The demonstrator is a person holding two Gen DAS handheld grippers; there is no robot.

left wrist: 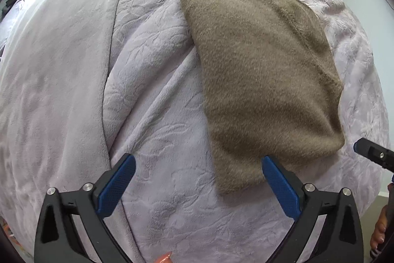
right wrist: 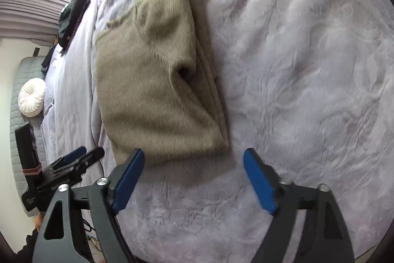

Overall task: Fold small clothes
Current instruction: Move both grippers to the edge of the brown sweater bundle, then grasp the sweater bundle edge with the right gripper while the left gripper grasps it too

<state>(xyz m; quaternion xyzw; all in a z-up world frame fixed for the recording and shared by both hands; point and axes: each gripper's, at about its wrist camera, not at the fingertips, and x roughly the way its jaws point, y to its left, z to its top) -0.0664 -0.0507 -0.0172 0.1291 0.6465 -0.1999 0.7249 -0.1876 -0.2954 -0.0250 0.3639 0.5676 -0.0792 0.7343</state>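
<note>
Left wrist view: a folded tan knit garment [left wrist: 258, 70] lies flat on the lilac textured blanket [left wrist: 152, 90] that covers the bed. The left gripper [left wrist: 198, 165] hangs above its near corner, jaws spread, nothing between them. The right gripper [right wrist: 193, 162] hovers at the garment's near edge, jaws likewise spread and empty. Dark clothes [right wrist: 71, 14] lie far off.

Fuzzy tan-brown garment [left wrist: 266, 80] on pale lilac embossed blanket [left wrist: 152, 95]

Bed covered by a pale lilac embossed plush blanket [left wrist: 157, 130], folded tan fuzzy garment [left wrist: 266, 80] lying flat on it, dark clothes [right wrist: 71, 16] at the far edge
</note>
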